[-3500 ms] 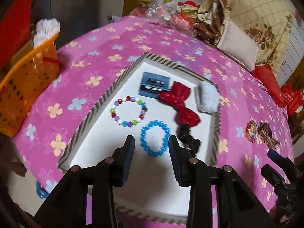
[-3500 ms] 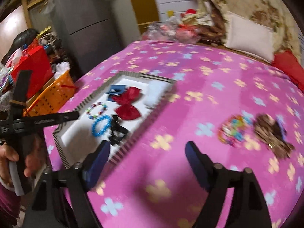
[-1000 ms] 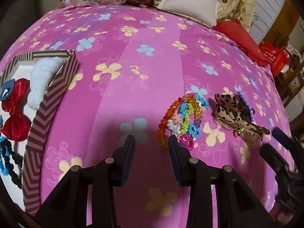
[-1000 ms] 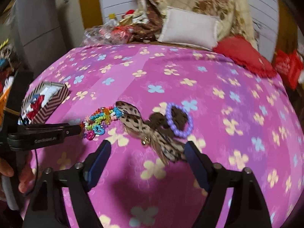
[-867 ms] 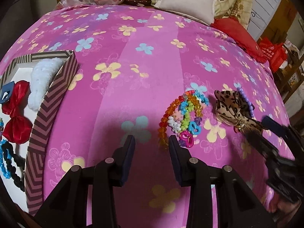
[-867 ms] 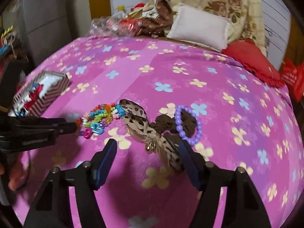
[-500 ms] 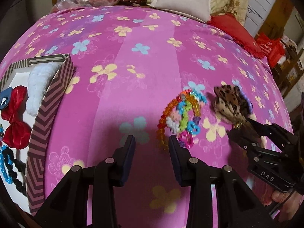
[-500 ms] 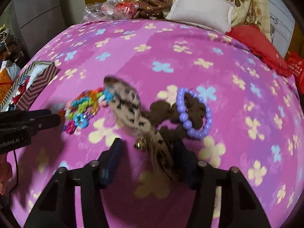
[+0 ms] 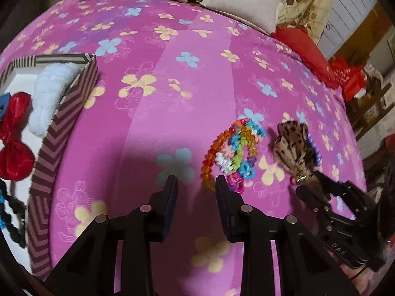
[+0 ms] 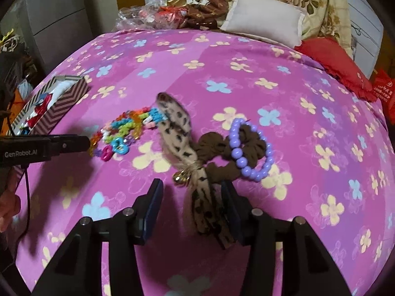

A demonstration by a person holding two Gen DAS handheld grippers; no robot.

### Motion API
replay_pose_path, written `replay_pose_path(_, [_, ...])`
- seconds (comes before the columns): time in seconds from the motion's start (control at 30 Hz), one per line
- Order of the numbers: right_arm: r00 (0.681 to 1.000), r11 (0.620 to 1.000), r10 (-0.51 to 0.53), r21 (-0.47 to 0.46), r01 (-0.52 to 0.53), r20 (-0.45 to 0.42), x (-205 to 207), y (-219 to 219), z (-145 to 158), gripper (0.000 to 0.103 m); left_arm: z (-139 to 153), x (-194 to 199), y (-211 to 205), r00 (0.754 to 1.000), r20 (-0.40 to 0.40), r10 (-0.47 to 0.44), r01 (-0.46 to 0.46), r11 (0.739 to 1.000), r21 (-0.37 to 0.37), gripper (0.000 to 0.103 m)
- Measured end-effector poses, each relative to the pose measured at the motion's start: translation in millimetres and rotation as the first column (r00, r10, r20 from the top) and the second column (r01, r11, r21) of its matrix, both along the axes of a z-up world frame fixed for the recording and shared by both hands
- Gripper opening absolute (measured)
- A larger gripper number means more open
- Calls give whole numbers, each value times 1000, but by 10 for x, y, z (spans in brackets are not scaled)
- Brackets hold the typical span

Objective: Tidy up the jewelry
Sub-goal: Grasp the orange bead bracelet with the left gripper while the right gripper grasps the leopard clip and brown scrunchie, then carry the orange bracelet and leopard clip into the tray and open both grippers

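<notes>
Right tool [image 10: 192,209] straddles the leopard-print bow [image 10: 177,133] on the bed [image 10: 246,79], jaws apart, not yet gripping — left tool [image 9: 196,197], likewise apart, waits beside the rainbow bracelets [image 9: 232,153], presumably bound for the striped box [image 9: 61,113].

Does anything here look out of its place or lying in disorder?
Yes. The purple bead bracelet lies tangled over the leopard-print bow on the bedspread, with the multicolored bead pile beside them, all outside the striped box.
</notes>
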State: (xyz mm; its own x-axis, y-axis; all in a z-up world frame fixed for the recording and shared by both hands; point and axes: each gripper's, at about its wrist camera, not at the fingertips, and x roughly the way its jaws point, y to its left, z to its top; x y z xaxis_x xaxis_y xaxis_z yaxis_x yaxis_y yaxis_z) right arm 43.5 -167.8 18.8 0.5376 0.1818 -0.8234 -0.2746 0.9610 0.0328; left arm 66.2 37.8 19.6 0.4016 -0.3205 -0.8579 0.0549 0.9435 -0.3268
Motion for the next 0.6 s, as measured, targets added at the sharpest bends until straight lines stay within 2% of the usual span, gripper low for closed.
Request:
replay_pose_path(0.07, [1000,1000,-14,28,14,-6,48,-43,-4,51,-6,28,-9,1000,-7,5,-5,1000,-22,24])
replay_pose_path(0.4, [1000,998,-25,53,25,-17,172,-40,-52,51,-3,98,-146,1000,-15,5,-4,1000,15,24])
replay_pose_path(0.47, [999,998,-28,54,29,-16,175,-28,-61,51,-2,99,-161,1000,-19,5,-4,999,41,21])
replay_pose_path(0.5, [999,999,-29,45,30,-16,171,-13,-71,51,-2,98,-171,1000,-19,9,-8,998,69,14])
replay_pose_path(0.53, [999,999,-30,29,30,-15,162,10,-81,49,-5,93,-167,1000,-19,11,-9,996,89,6])
replay_pose_path(0.57, [999,999,-29,21,29,-14,157,23,-84,38,-8,91,-161,1000,-21,7,-5,995,95,2])
replay_pose_path(0.6, [1000,1000,-23,13,23,-5,137,44,-82,32,-12,86,-145,1000,-27,2,0,997,80,3])
